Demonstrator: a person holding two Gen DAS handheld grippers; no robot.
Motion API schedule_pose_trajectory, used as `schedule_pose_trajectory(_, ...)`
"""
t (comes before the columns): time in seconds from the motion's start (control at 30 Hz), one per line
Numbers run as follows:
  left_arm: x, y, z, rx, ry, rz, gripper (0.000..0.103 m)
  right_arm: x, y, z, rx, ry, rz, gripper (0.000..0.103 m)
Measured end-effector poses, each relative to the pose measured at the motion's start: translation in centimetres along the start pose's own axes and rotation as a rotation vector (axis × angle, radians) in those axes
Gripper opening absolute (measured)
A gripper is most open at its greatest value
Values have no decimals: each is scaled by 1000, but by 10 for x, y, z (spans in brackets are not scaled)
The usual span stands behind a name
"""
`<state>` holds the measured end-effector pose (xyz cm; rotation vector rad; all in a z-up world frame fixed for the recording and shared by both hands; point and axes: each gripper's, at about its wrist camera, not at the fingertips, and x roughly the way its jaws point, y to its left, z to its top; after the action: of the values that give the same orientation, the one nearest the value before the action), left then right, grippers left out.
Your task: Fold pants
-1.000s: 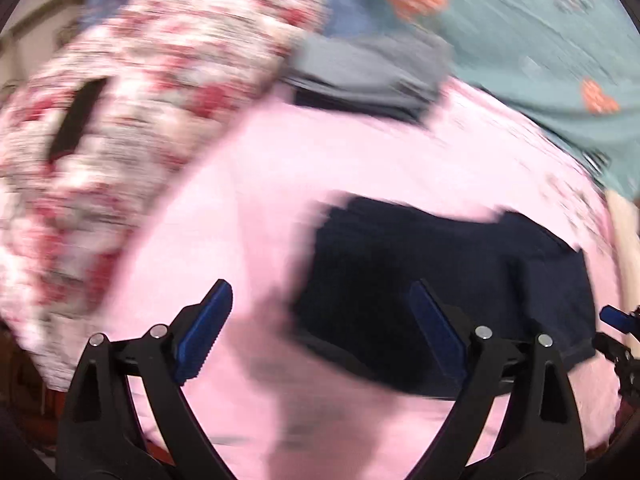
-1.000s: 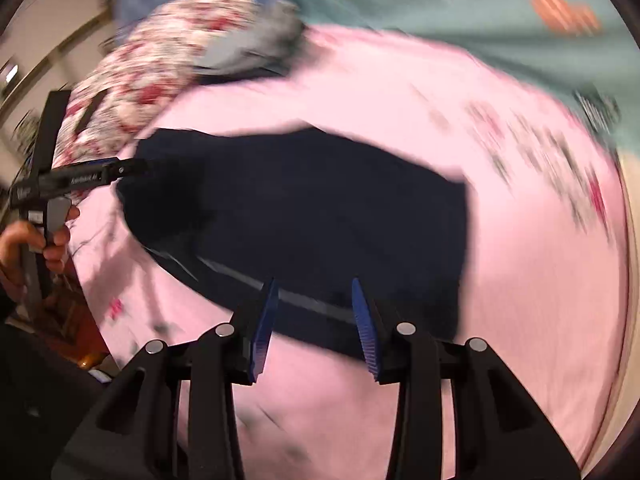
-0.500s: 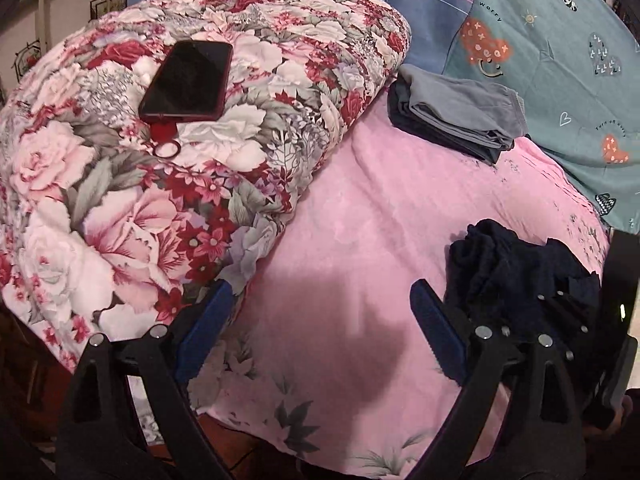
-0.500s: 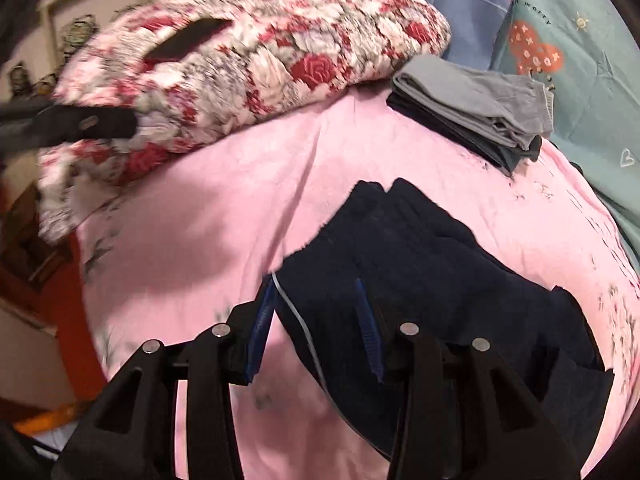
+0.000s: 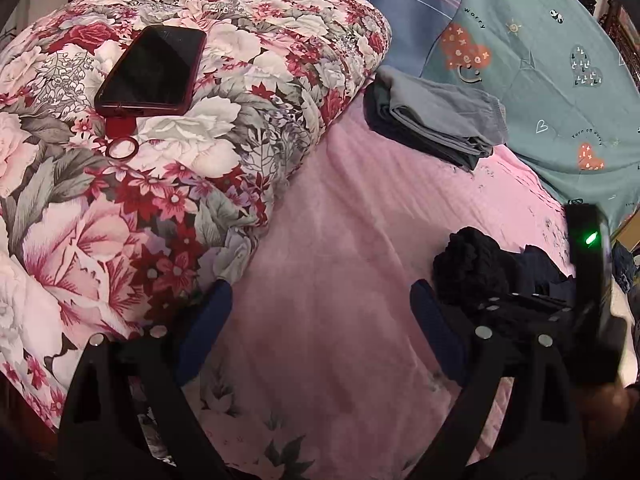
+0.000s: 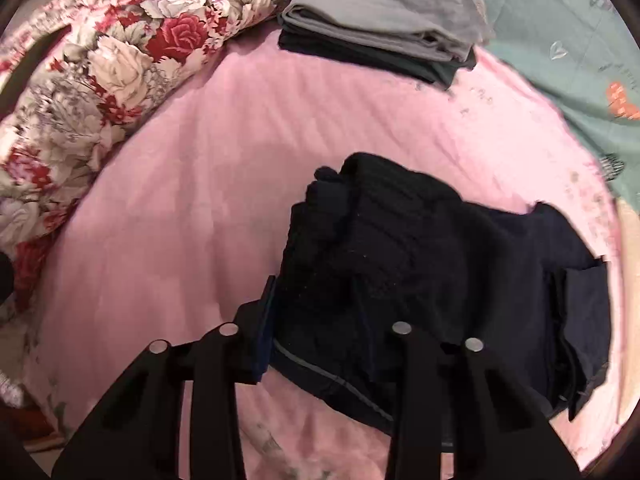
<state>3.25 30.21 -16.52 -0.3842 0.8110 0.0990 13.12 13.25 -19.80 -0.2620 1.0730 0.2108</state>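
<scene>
The right gripper [image 6: 320, 320] closes its fingers, seemingly around the bunched dark pants [image 6: 420, 248] on the pink bed [image 6: 180, 200]; the left gripper [image 5: 320, 320] hangs spread wide, empty.

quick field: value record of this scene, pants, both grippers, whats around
surface: pink bedsheet
pants: dark navy pants, bunched in a heap on the sheet
right gripper: jaws closing, pants fabric between them
left gripper: open over bare sheet, nothing between the fingers
folded stack: grey and dark folded clothes at the far edge
quilt: floral quilt to the left
phone: phone lying on the quilt
</scene>
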Motion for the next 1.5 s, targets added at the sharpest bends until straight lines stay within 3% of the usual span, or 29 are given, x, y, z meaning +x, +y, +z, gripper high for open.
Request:
schedule_pose_trajectory(0.1, 7, -10, 2, 15, 10, -25, 92, -7, -21, 5, 37, 38, 100, 11)
schedule_pose_trajectory(0.2, 20, -31, 3, 33, 28, -111, 92, -26, -50, 15, 117, 42, 226, 9)
schedule_pose_trajectory(0.33, 61, -55, 12, 7, 105, -318, 92, -45, -81, 20, 165, 39, 312, 8)
schedule_pose_trajectory(0.4, 80, -67, 11, 51, 148, -377, 88, -52, -93, 20, 181, 24, 321, 8)
schedule_pose_trajectory(0.47, 98, -82, 6, 157, 213, -474, 76, -67, -108, 21, 195, -19, 306, 8)
schedule_pose_trajectory(0.5, 107, -90, 2, 202, 253, -500, 74, -72, -117, 24, 212, -32, 301, 8)
schedule_pose_trajectory(0.57, 120, -100, -4, 258, 313, -534, 57, -82, -133, 26, 241, -61, 287, 7)
schedule_pose_trajectory(0.63, 132, -109, -7, 283, 361, -558, 47, -88, -145, 26, 255, -74, 296, 7)
schedule_pose_trajectory(0.73, 139, -117, -6, 321, 368, -530, 34, -92, -150, 24, 252, -86, 314, 7)
schedule_pose_trajectory(0.87, 112, -117, 16, 256, 324, -616, 17, -98, -152, 18, 254, -113, 341, 7)
schedule_pose_trajectory(1.07, 66, -151, 32, 217, 268, -666, 15, -113, -178, 4, 276, -149, 391, 7)
schedule_pose_trajectory(1.2, 41, -210, 37, 242, 226, -727, 15, -126, -212, -4, 301, -189, 410, 7)
schedule_pose_trajectory(1.33, 28, -301, 34, 315, 209, -822, 15, -142, -263, -15, 351, -241, 414, 6)
schedule_pose_trajectory(1.43, 37, -374, 21, 339, 233, -894, 15, -152, -316, -28, 413, -280, 411, 6)
schedule_pose_trajectory(1.5, 52, -417, 2, 362, 264, -900, 15, -157, -354, -39, 452, -308, 395, 6)
